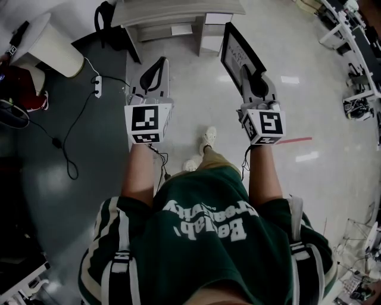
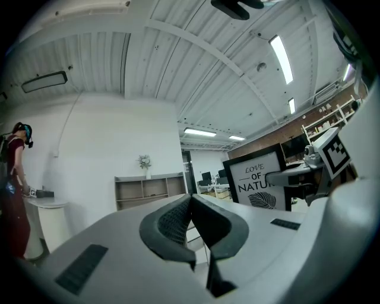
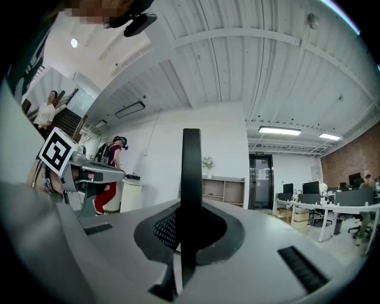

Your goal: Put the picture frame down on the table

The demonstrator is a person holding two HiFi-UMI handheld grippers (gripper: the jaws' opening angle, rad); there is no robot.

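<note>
The picture frame (image 1: 237, 52) has a black border and a white print reading "LOVE OF NATURE" (image 2: 257, 181). It is held upright in the air over the floor, with my right gripper (image 1: 251, 78) shut on its lower edge. In the right gripper view the frame (image 3: 191, 172) shows edge-on as a black bar clamped between the jaws of my right gripper (image 3: 190, 228). My left gripper (image 1: 158, 65) hangs beside it at the left, apart from the frame. Its jaws (image 2: 190, 208) are shut with nothing between them.
A grey shelf unit (image 1: 178, 13) stands ahead at the top of the head view. A round white table (image 1: 50, 44) is at the far left, with a person in red (image 2: 13, 190) beside it. Cables and a power strip (image 1: 97, 86) lie on the floor. Desks (image 1: 357, 53) line the right.
</note>
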